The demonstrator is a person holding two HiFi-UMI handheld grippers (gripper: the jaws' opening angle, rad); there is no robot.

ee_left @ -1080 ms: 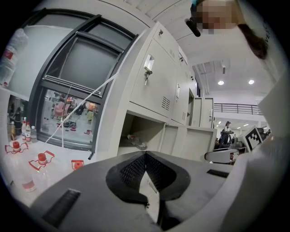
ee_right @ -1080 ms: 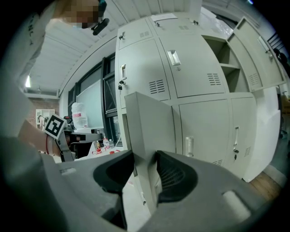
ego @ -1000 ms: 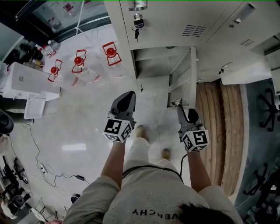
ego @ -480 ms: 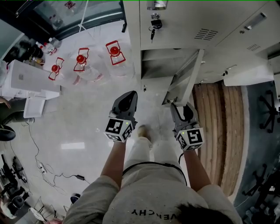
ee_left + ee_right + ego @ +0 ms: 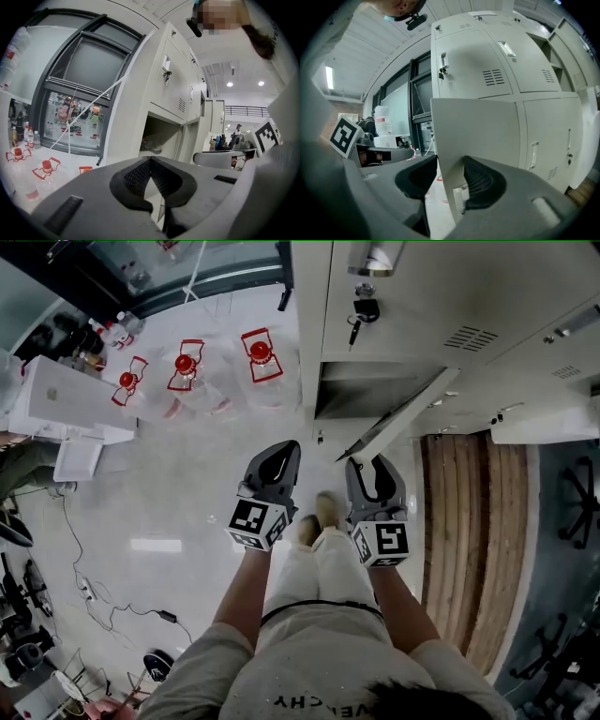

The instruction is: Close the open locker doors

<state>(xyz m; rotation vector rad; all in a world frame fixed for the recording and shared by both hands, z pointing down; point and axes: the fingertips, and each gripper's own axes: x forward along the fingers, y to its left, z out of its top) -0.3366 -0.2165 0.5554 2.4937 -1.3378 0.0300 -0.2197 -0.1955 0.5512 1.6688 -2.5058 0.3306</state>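
Note:
The grey lower locker door [image 5: 398,415] stands half open, slanting out from its compartment [image 5: 361,390]. My right gripper [image 5: 364,463] straddles the door's free edge. In the right gripper view the door [image 5: 478,126] lies against the right pad [image 5: 480,180], with a gap to the left pad. These jaws have just been opening, with the door edge between them. My left gripper [image 5: 279,451] is shut and empty, level with the right one and to its left. It points at the open compartment [image 5: 161,136], with its tips [image 5: 151,159] meeting.
Upper locker doors are shut, and keys [image 5: 361,315] hang from one lock. Red-handled water jugs [image 5: 187,367] stand on the pale floor at left, near a white box [image 5: 66,409]. A wooden floor strip [image 5: 469,521] runs at right. The person's feet [image 5: 323,512] are below the grippers.
The door has swung from edge-on to a slant, its free edge moving left. The right gripper moved left with it, closer to the left gripper, which barely shifted.

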